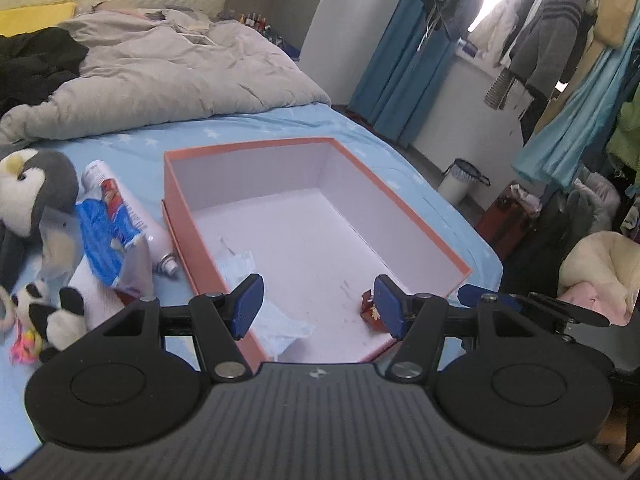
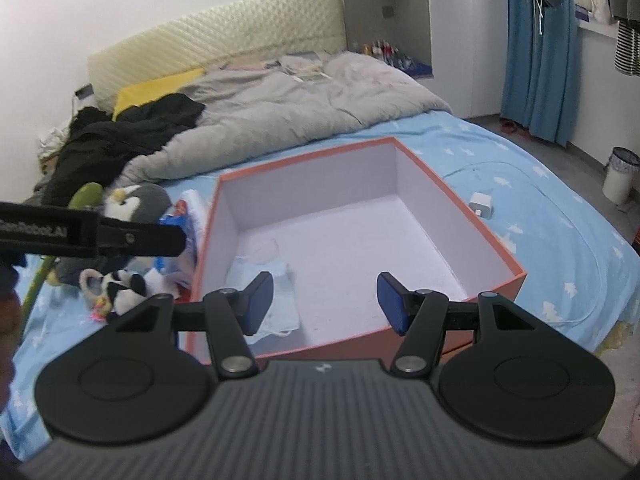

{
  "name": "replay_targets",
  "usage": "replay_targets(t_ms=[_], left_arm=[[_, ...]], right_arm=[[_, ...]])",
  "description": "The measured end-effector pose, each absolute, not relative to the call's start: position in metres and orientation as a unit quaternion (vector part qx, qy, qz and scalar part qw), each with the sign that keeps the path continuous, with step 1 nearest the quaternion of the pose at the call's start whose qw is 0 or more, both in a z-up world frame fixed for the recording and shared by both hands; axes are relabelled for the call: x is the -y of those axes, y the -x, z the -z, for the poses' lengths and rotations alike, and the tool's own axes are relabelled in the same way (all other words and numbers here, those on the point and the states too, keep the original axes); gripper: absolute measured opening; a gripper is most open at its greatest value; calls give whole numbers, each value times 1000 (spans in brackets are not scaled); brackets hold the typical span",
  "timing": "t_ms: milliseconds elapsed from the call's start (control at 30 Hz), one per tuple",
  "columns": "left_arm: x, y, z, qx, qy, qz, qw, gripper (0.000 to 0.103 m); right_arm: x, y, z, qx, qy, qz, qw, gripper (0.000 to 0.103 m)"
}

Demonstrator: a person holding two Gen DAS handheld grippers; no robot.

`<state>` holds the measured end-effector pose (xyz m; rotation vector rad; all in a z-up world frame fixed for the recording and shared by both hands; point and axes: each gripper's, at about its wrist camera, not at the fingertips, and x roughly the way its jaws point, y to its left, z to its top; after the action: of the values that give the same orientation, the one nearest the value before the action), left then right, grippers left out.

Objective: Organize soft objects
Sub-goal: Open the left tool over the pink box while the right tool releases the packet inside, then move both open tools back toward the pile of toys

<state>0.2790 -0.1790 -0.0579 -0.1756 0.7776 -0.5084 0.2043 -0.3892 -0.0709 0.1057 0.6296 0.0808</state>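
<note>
Blue rubber pads stand spread on both tools: the left gripper (image 1: 316, 306) and the right gripper (image 2: 326, 302) each hang over the near end of the box with nothing between their fingers. Below them the orange cardboard box (image 1: 420, 220) holds only a pale blue cloth (image 1: 280, 328) in its near left corner and a small red wrapper (image 1: 370, 308) near the near right wall; the rest of its white floor is bare. The soft toys lie outside, to the left of the box on the star-print sheet (image 2: 540, 208): a little panda plush (image 1: 60, 316) nearest, a grey penguin plush (image 1: 32, 188) farther back, with a blue packet (image 1: 102, 236) and a white spray can (image 1: 132, 216) between them and the box wall. The left gripper looks the closer one, so the reach should swing leftward. Beyond, a grey duvet (image 2: 280, 108) is heaped.
</note>
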Motion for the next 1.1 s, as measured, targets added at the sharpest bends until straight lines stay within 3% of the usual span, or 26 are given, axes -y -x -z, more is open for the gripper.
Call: replay_targets(t_ms=[500, 1100], left_arm=[[126, -177, 59, -316, 85, 185, 927, 67], [48, -88, 83, -337, 107, 102, 930, 67]], right_arm=[[344, -136, 66, -254, -5, -62, 965, 60], [279, -83, 89, -296, -23, -131, 946, 60]])
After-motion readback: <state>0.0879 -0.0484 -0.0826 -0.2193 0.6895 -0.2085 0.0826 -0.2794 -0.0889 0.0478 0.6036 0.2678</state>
